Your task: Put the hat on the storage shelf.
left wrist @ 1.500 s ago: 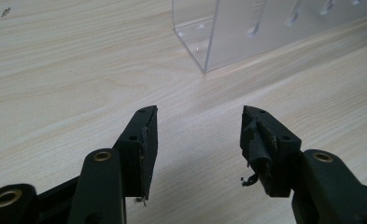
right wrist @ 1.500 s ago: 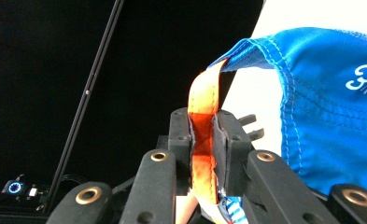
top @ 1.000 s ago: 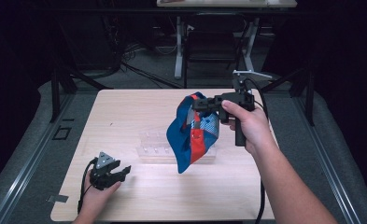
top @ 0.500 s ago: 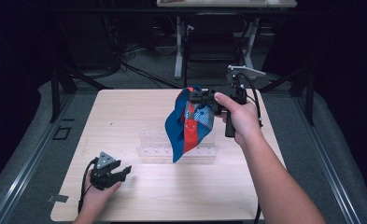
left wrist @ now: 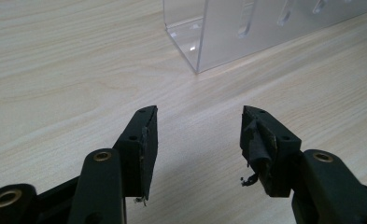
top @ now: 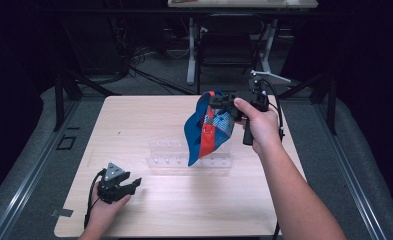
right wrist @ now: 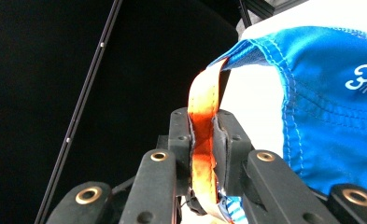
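- Right gripper (top: 219, 103), black and held in the person's right hand (top: 258, 125), hangs above the far right part of the pale wooden table (top: 134, 125), its jaws pressed together on an orange fabric strap (right wrist: 202, 140).
- That strap belongs to a blue fabric cap with an orange stripe and white lettering (top: 206, 131), which hangs down from the jaws in the air.
- The cap's lower edge hangs over the right half of a clear plastic rack with slots (top: 169, 156); whether they touch cannot be told.
- The rack stands near the middle of the table.
- Left gripper (top: 129, 186), also black, with a grey three-cornered plate on top, rests at the near left of the table in the person's left hand (top: 104, 210).
- Its jaws stand wide apart with bare wood between them, pointing toward the rack's near left corner (left wrist: 195, 56) and well apart from the cap.
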`<state>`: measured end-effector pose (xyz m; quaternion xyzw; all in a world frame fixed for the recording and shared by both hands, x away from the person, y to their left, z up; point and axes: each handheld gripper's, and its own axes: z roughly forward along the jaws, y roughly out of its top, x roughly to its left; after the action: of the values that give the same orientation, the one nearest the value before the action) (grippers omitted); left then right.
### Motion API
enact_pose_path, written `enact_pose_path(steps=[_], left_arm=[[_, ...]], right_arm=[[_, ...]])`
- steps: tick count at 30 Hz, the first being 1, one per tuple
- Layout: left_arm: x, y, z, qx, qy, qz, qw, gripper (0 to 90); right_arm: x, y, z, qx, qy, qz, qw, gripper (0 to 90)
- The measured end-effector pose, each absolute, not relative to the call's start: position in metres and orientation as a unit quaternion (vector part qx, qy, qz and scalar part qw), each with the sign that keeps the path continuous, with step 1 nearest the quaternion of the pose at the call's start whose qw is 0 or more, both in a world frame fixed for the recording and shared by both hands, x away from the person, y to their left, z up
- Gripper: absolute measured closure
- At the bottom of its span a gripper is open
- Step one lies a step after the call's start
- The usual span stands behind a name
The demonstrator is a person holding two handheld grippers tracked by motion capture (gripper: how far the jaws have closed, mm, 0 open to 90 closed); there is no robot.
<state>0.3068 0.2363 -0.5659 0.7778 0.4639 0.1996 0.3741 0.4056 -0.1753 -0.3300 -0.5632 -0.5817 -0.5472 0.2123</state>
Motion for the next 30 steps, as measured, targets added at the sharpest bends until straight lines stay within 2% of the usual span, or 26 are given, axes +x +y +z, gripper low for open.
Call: enact_pose_path(steps=[14,23,30], left_arm=[[0.303,0.225,-0.557,0.781,0.442,0.202,0.392,47.6],[0.296,0.180,-0.529,0.793,0.376,0.202,0.435,50.9],[0.299,0.148,-0.516,0.801,0.346,0.203,0.443,53.9]], right_arm=[[0.405,-0.176,-0.334,-0.568,-0.577,-0.548,0.212,78.2],[0.404,-0.174,-0.335,-0.561,-0.579,-0.549,0.220,78.2],[0.405,-0.174,-0.336,-0.559,-0.581,-0.548,0.222,78.2]])
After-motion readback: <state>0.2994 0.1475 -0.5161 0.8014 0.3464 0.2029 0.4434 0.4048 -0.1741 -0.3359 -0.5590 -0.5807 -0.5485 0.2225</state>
